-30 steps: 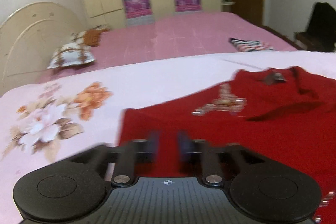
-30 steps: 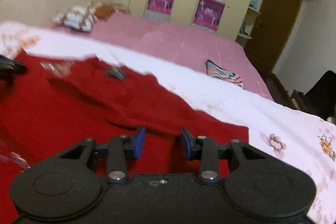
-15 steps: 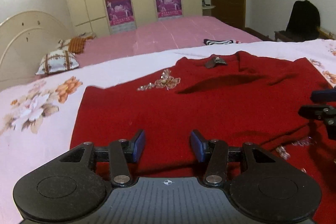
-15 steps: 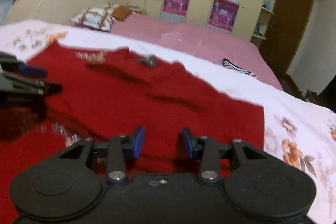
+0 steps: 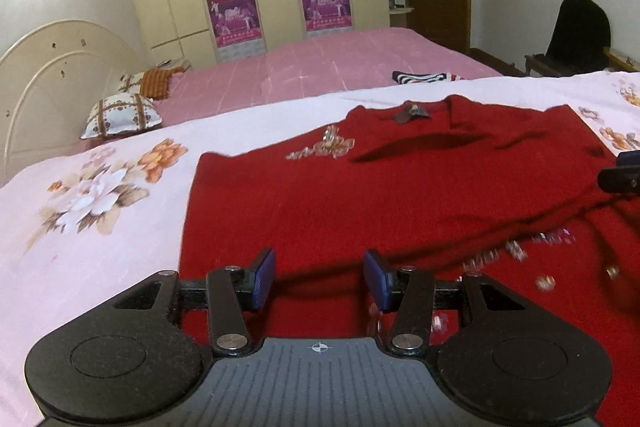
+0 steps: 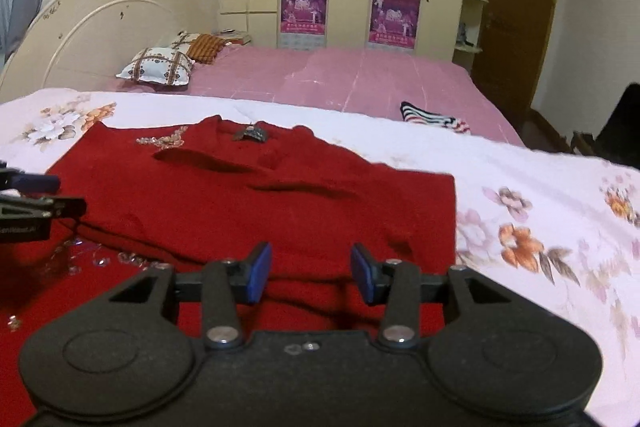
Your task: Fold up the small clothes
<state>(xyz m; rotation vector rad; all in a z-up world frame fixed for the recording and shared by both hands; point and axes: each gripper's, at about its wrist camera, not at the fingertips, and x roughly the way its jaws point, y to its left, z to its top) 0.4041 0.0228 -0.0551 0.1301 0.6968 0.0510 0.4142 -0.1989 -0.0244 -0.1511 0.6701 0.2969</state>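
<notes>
The red sweater lies folded on the floral sheet, its near hem hidden behind the left gripper and right gripper, both spread wide and empty.

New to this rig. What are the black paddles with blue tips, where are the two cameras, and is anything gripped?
No robot: a person holds one two-finger gripper per hand, each with a fisheye camera looking along its fingers. The left view shows the left gripper, the right view the right gripper. The blue tips are finger pads. Both sets of jaws stand open, holding nothing. Each hangs over a red sweater spread on a floral sheet on the bed. A striped garment lies farther back.
</notes>
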